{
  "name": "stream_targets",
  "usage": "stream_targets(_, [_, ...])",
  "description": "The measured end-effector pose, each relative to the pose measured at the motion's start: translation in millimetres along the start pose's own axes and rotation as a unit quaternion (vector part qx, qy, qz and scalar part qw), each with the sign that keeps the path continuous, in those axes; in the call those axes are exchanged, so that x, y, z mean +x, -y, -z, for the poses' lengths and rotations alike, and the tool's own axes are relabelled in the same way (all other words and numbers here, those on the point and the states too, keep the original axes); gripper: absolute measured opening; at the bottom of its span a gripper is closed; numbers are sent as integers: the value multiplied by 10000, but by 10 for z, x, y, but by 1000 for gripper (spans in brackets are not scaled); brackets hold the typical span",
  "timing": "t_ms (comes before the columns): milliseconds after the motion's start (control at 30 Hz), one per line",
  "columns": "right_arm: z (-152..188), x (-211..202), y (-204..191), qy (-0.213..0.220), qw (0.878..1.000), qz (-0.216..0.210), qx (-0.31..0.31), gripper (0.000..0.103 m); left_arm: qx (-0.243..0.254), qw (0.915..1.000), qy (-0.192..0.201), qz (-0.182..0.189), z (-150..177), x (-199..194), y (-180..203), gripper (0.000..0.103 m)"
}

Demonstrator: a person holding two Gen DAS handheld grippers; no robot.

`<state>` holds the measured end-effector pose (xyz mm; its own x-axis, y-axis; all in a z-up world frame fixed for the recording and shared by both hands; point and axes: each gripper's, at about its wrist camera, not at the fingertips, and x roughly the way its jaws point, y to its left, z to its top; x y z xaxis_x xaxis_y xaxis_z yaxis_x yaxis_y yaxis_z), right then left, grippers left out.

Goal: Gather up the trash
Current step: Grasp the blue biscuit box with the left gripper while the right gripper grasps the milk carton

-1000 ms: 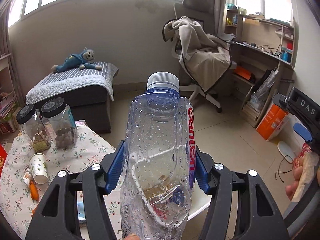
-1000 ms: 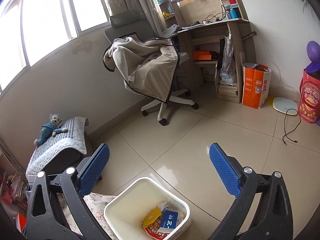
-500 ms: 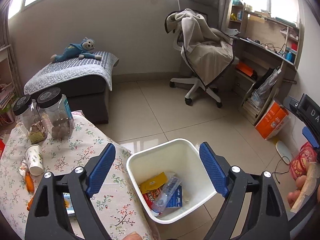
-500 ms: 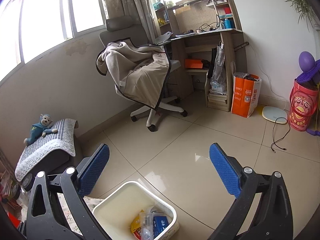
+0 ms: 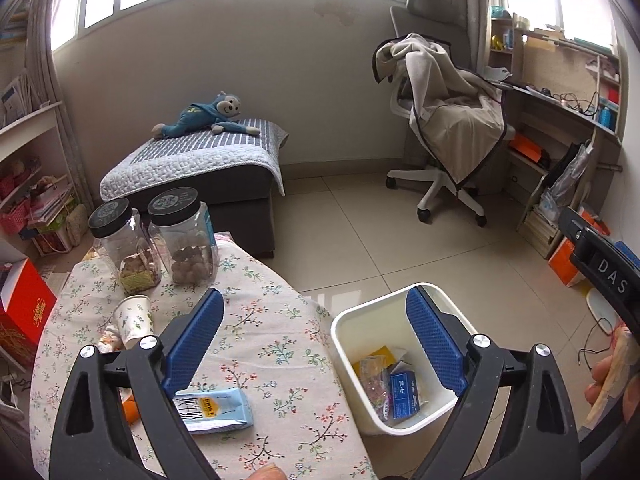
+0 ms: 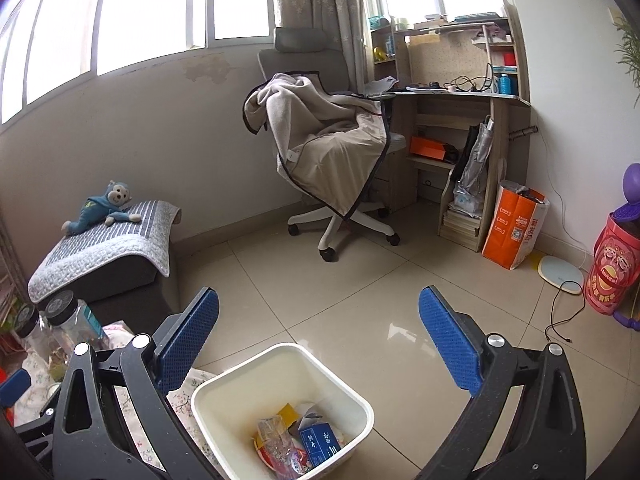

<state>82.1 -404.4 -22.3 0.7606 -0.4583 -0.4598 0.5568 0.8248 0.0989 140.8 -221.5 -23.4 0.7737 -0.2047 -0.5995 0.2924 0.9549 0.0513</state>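
My left gripper [image 5: 314, 296] hangs over the edge of the floral-cloth table [image 5: 272, 340] and the white trash bin [image 5: 360, 316]; its jaws are opening and nothing is between them. The clear plastic bottle [image 5: 374, 380] lies crumpled in the bin beside a blue carton [image 5: 404, 394] and a yellow wrapper. On the table lie a light-blue packet [image 5: 216, 408] and a paper cup [image 5: 134, 320]. My right gripper [image 6: 319, 294] is open and empty above the bin [image 6: 240, 376], where the bottle [image 6: 276, 444] shows among the trash.
Two black-lidded jars [image 5: 184, 236] and a red box [image 5: 20, 312] stand at the table's far and left side. A draped office chair [image 6: 328, 152], a desk with shelves, an orange bag [image 6: 514, 228] and a padded bench with a toy monkey [image 5: 208, 114] ring the tiled floor.
The bottle left my left gripper and dropped into the bin. The left jaws spread wide and that view swung toward the table. The right gripper rolled and shifted over the bin.
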Motion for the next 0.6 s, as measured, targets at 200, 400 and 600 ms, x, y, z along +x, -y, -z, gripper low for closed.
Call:
stream_targets(200, [146, -122, -369, -127, 9980, -338, -520, 96, -263, 9988, -92, -414, 122, -61, -416, 90])
stream_targets(400, [321, -227, -770, -259, 9923, -624, -1037, 96, -399, 9968, -177, -670, 289, -130, -753, 90])
stream_targets(600, [585, -323, -1255, -441, 9780, -935, -1811, 96, -496, 9924, -439, -1033, 460, -112, -1136, 90])
